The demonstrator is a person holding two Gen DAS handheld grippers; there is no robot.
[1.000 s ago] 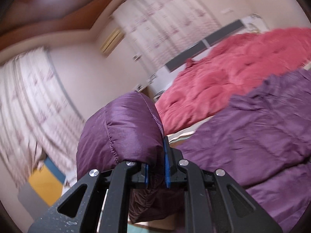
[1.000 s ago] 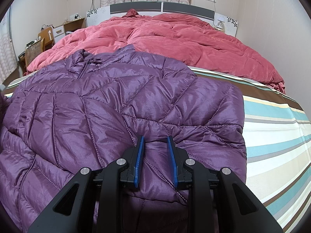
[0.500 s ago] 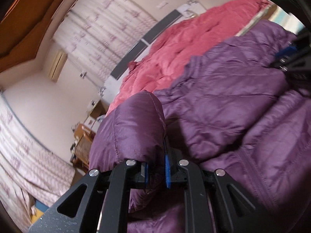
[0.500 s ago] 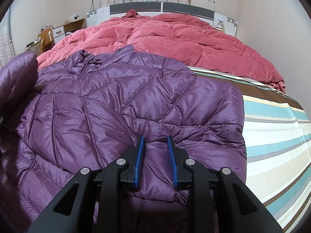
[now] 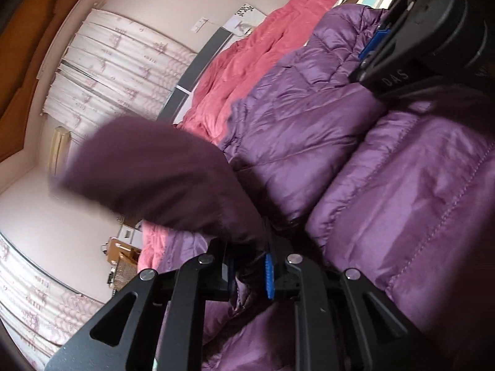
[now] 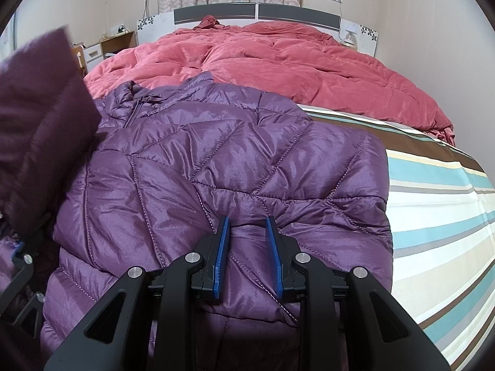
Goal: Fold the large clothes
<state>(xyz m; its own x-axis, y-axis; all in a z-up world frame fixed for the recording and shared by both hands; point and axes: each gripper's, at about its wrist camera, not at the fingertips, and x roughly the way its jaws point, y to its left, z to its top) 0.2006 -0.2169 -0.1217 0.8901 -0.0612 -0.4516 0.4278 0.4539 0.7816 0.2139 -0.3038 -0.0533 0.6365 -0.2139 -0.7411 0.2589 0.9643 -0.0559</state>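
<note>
Left claw point(image 5: 247, 273), jaws easing apart around the purple sleeve point(image 5: 161, 179), has swung it over the puffer jacket point(image 6: 216, 167); right claw point(image 6: 247, 247) pins the jacket's hem fold.

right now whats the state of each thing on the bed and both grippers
jacket: flat on the bed, zipped, collar toward the headboard
sleeve: lifted, folding over the jacket
left gripper: fingers opening, sleeve cuff between them
right gripper: pinching a fold of the jacket
red quilt: rumpled, pushed toward the headboard
striped sheet: uncovered
</note>
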